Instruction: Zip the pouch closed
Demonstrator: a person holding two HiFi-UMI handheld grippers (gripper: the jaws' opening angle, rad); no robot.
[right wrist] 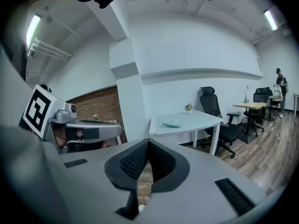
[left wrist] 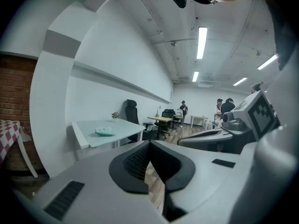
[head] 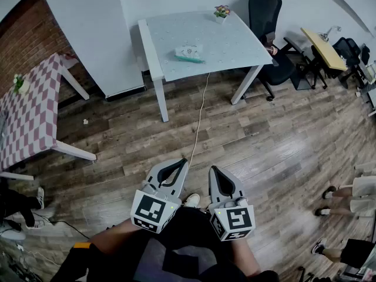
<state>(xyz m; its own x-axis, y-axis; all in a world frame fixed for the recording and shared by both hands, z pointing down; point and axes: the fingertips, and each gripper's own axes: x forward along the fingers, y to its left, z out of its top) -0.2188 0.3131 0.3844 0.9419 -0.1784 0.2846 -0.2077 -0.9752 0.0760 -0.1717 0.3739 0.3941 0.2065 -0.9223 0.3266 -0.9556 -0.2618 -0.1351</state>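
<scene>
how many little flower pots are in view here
2. One flower pot sits at the far corner of the pale table; a second flower pot stands on the checkered table at the left. Others may be hidden.

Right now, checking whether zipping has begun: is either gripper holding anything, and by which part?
Nothing is held: left gripper and right gripper are shut, empty; the pouch lies on the table.

Open wood floor ahead, crossed by thin cable. Checkered table flanks left. Black chair crowds right side of pale table. Its top bare around pouch, save small pot, perhaps flowers, at far edge.
</scene>
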